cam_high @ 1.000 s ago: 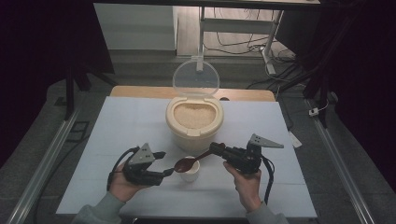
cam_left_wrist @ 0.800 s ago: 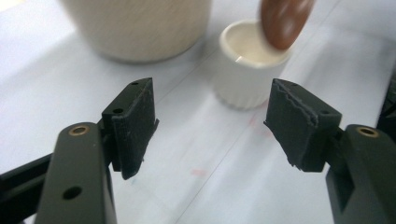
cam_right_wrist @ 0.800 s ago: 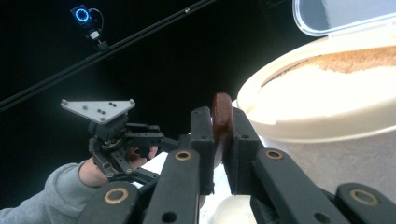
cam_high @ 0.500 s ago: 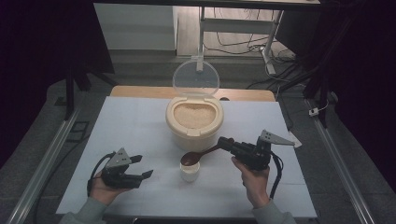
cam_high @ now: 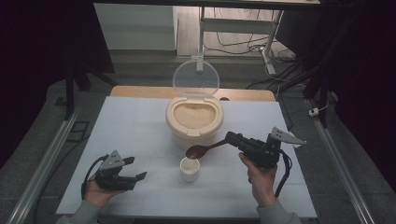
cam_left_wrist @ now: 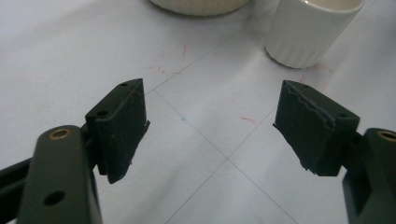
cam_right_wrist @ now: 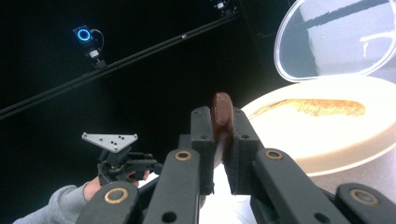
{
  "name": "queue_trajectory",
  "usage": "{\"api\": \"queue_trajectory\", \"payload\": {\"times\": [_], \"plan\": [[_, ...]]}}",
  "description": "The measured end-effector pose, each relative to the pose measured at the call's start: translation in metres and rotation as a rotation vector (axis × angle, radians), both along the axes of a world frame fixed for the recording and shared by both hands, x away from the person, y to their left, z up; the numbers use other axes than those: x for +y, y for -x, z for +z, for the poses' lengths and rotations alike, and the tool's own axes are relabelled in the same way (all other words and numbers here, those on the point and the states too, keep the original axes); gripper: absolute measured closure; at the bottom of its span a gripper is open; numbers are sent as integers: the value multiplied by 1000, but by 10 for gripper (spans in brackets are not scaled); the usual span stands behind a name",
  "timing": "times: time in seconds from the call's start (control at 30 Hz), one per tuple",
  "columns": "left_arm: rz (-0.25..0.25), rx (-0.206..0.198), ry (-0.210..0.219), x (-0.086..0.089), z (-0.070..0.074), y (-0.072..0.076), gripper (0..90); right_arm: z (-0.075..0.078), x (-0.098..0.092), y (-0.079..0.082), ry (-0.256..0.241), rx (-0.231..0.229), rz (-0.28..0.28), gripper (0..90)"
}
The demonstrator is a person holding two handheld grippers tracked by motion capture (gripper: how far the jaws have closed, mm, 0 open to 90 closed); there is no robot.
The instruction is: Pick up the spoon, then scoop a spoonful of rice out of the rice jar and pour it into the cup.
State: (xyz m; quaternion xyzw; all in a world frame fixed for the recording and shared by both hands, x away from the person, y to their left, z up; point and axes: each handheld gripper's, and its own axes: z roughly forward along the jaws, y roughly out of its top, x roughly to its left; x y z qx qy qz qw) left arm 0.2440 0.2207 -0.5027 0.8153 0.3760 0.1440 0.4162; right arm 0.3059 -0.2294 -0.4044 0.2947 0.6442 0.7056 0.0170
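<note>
right gripper (cam_high: pixel 232 138) seen in the high view at the right of the table, jaws clamped on the handle of a brown wooden spoon (cam_high: pixel 201 150). spoon bowl poised just above the rim of a small white cup (cam_high: pixel 190 169), handle running up and to the right into the jaws. in the right gripper view, spoon (cam_right_wrist: pixel 221 114) viewed end-on, pinched between both black pads, edge upright. contents of the spoon bowl not discernible.

white cup standing on the white table covering (cam_high: pixel 130 130), just in front of a cream rice container (cam_high: pixel 194 122). container filled with pale grain, clear round lid (cam_high: pixel 195 77) hinged up at its far side. same lid (cam_right_wrist: pixel 341 37) and container rim (cam_right_wrist: pixel 327 140) noted at the right of the right gripper view.

left gripper (cam_high: pixel 135 178) held low at the near left of the table, well apart from the cup, jaws spread wide with nothing between them. confirmed in the left gripper view: left gripper (cam_left_wrist: pixel 210 121) over bare sheet, pads clear of everything; ribbed base of the cup (cam_left_wrist: pixel 313 30) at upper right beyond the jaws. left gripper also visible far off in the right gripper view (cam_right_wrist: pixel 128 169), held by a hand in a grey sleeve (cam_right_wrist: pixel 51 207).
</note>
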Motion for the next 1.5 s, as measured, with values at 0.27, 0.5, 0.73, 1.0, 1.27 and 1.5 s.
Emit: {"api": "queue_trajectory", "payload": {"times": [0.27, 0.5, 0.73, 1.0, 1.27, 1.5], "plan": [[11, 11, 0, 1, -1, -1, 224, 11, -5, -4, -29, -22, -20, 831], [5, 34, -9, 0, -5, -4, 212, 29, -4, -19, -60, -45, -54, 831], [-1, 45, -7, 0, -6, -4, 210, 50, 1, -44, -52, -53, -117, 831], [-6, 61, -17, -1, -8, -6, 200, 57, 7, -75, -2, -33, -193, 831], [-3, 60, -10, 0, -7, -6, 199, 56, 14, -93, 61, -30, -252, 831], [-2, 64, -14, 0, -8, -6, 200, 52, 18, -98, 116, -44, -284, 831]]}}
